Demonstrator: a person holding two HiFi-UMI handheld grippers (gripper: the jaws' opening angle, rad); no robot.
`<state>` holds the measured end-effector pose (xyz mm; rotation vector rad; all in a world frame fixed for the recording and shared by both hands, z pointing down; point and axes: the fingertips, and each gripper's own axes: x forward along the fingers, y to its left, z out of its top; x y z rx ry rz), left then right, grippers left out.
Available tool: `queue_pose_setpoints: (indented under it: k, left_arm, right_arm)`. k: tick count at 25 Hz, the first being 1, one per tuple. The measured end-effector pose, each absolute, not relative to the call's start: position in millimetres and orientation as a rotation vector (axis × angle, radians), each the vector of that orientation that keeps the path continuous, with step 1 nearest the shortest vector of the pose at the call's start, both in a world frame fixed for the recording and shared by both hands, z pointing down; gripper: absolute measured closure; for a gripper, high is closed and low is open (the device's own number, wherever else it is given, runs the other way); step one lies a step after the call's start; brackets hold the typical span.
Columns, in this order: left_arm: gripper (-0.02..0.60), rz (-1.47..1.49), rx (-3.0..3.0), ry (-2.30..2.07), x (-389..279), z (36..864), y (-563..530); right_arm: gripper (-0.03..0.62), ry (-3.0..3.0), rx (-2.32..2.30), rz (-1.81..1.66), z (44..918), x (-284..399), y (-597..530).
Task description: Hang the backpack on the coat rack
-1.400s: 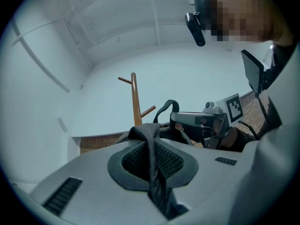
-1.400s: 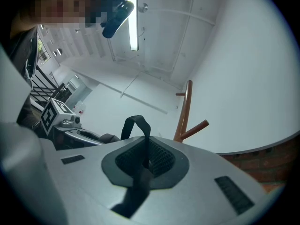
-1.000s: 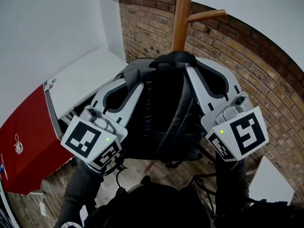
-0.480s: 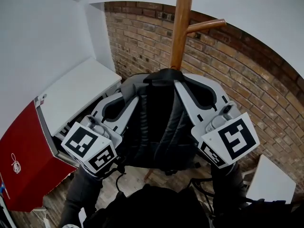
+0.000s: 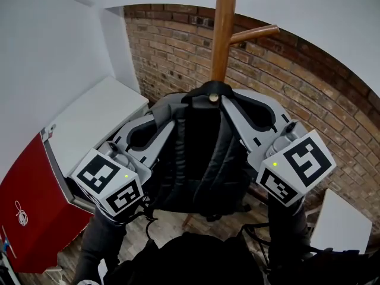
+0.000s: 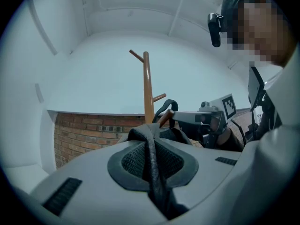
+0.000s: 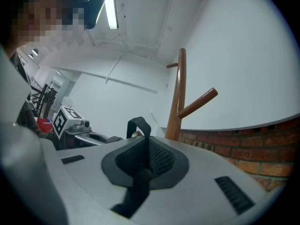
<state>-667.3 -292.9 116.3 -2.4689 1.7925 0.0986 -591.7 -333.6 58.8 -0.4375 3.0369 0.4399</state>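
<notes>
Straight ahead of both grippers stands the coat rack's pole [image 5: 223, 34], with the brick wall [image 5: 332, 117] close behind it. The backpack [image 5: 202, 153] fills the gap between the left gripper [image 5: 161, 116] and the right gripper [image 5: 243, 108]. A peg [image 5: 254, 34] juts above the right gripper. A white cabinet [image 5: 95, 117] lies below, outward of the left one. Above both the air is open

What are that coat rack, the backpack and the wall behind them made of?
The coat rack looks like wood, smooth reddish-brown varnish with a sheen. The backpack seems dark woven fabric, probably synthetic, with webbing straps. The wall is bare red brick with pale mortar joints.
</notes>
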Motion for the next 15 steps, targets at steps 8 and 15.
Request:
queue_pose_setpoints:
  k: [8,15]
  left_arm:
    - [0.537,0.067,-2.546,1.753,-670.4,116.8,-319.3]
    - [0.537,0.088,-2.583,1.736,-667.6,136.7,-326.1]
  right_arm:
    - [0.574,3.059,-0.478,0.355,60.9,-595.4,-361.0]
    - [0.574,3.071,-0.486,0.32,80.3,-591.8,-364.3]
